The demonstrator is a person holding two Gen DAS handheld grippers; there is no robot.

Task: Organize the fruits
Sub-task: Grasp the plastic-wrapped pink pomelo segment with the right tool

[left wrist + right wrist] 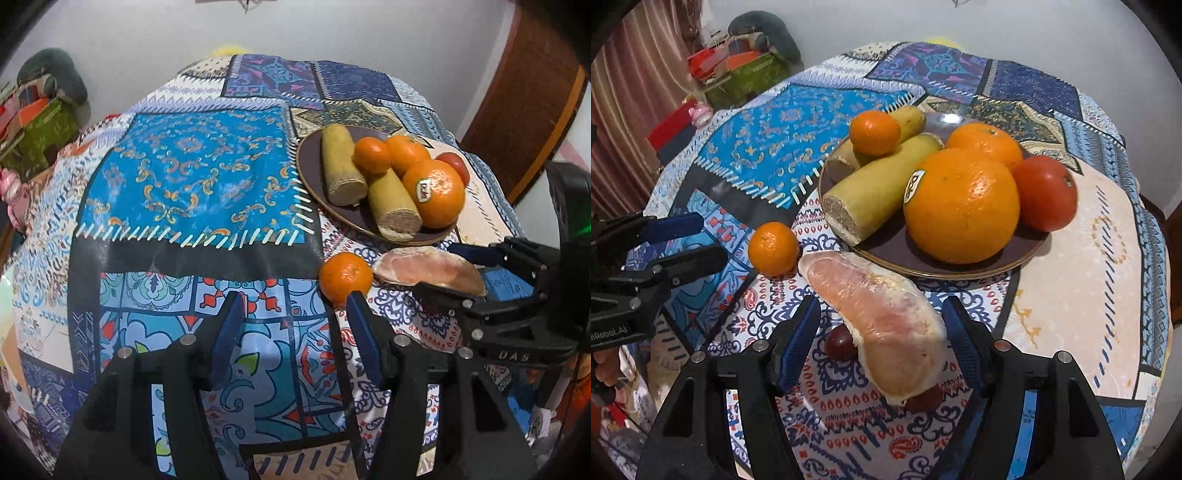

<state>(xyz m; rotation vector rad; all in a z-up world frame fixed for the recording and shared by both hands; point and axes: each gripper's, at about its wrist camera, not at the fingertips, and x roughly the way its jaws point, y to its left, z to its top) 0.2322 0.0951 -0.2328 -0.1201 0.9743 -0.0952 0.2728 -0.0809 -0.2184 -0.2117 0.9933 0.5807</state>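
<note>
Fruits sit in two groups on the patterned tablecloth [746, 155]: most are heaped on a dark plate [1027, 254], a few lie loose in front of it.

At the left edge of the right wrist view, the left gripper [690, 240] shows with its jaws apart and nothing between them. Just right of it, in the lower-left middle of the frame, a loose mandarin [773, 248] rests on the cloth, apart from the plate. At centre bottom lies a peeled pomelo segment [882, 325], between the spread fingers of the right gripper [879, 332]; the pads stand clear of it on both sides, so it is framed, not held. Two small dark red fruits [839, 343] peek from under the segment; what they are I cannot tell. Upper centre to right, the plate carries two yellow-green cane-like pieces [879, 184], a small mandarin [874, 132], a large stickered orange [962, 206], another orange [984, 142] and a red tomato-like fruit [1045, 192].

In the left wrist view, the left gripper [295, 314] is likewise wide open, the loose mandarin [345, 277] just beyond its right fingertip.

The step in hand looks like gathering the loose pieces onto the plate. Next, the right gripper would need to close gently on the soft segment, then lift it to a free spot on the plate's near rim.
</note>
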